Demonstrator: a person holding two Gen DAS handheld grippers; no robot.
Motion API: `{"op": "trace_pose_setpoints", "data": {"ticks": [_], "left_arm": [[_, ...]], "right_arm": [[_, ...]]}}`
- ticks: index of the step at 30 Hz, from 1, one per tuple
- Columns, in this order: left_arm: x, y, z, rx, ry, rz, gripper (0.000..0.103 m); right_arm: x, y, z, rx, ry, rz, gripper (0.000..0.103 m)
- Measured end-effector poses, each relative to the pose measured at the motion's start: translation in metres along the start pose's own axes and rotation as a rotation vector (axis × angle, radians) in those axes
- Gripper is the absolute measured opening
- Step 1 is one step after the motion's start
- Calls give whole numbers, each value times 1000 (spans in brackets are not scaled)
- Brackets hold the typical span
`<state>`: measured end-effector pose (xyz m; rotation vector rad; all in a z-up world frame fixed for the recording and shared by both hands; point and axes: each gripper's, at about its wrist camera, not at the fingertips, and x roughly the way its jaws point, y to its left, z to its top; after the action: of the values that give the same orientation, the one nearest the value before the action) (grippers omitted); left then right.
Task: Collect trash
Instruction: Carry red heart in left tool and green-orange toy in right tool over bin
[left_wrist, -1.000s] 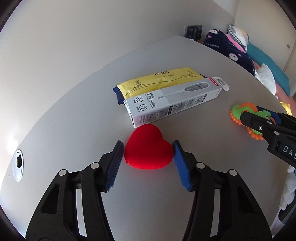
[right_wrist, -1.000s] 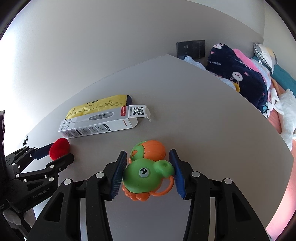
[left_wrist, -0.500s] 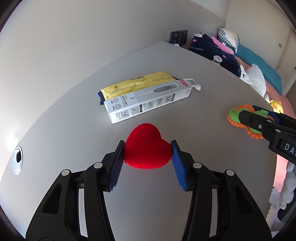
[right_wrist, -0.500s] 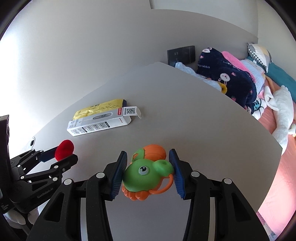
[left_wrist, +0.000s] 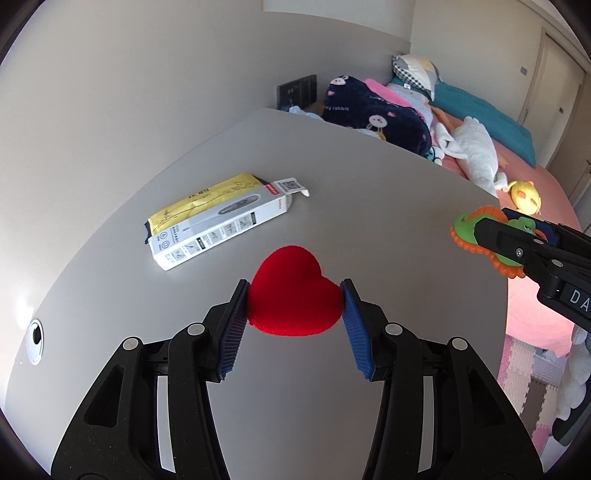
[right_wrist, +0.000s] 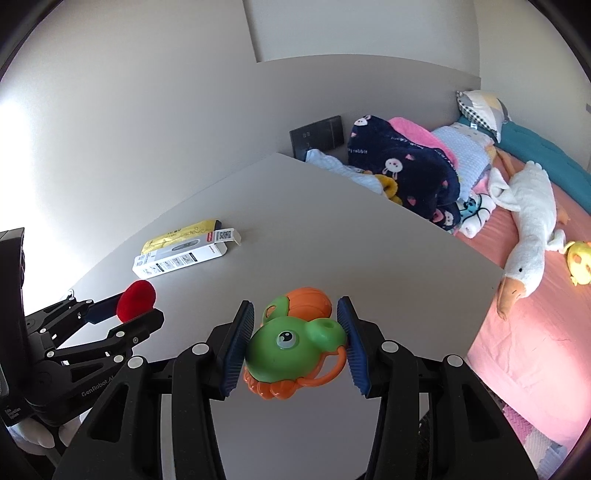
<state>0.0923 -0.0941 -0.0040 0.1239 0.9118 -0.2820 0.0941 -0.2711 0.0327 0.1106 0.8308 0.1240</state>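
Lying far left on the grey table (left_wrist: 369, 177), a round cable hole (left_wrist: 35, 336) marks the table's edge, and further in sit a yellow packet (left_wrist: 201, 197) and a white thermometer box (left_wrist: 221, 225), side by side and touching, the box's end flap open. Nearer the camera, the left gripper (left_wrist: 295, 295) holds a red heart-shaped cushion (left_wrist: 293, 291) between its blue pads (left_wrist: 234, 332), both pads pressed against the heart's sides, which appears raised off the table. To the right, the right gripper (right_wrist: 295, 332) clamps a green and orange toy (right_wrist: 291, 347) with a painted eye and an orange loop handle, its pads touching the toy on either side; whether the toy rests on the table or hangs above it I cannot tell. From the right wrist view the left gripper (right_wrist: 136, 310) shows at the lower left with the cushion (right_wrist: 136, 298) in its tip. Beyond the table's right edge stands a bed (right_wrist: 517, 332) with a pink sheet, a navy rabbit-print blanket (right_wrist: 402, 162), a white goose plush (right_wrist: 528, 221) and a small yellow plush (right_wrist: 580, 264).
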Motion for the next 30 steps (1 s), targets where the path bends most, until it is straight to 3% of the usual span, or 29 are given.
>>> {"op": "trace_pose_setpoints", "data": {"ticks": [30], "left_arm": [[-24, -135, -10, 209, -19, -156, 49]], "right_arm": [[-88, -102, -59, 157, -56, -168, 49]]}}
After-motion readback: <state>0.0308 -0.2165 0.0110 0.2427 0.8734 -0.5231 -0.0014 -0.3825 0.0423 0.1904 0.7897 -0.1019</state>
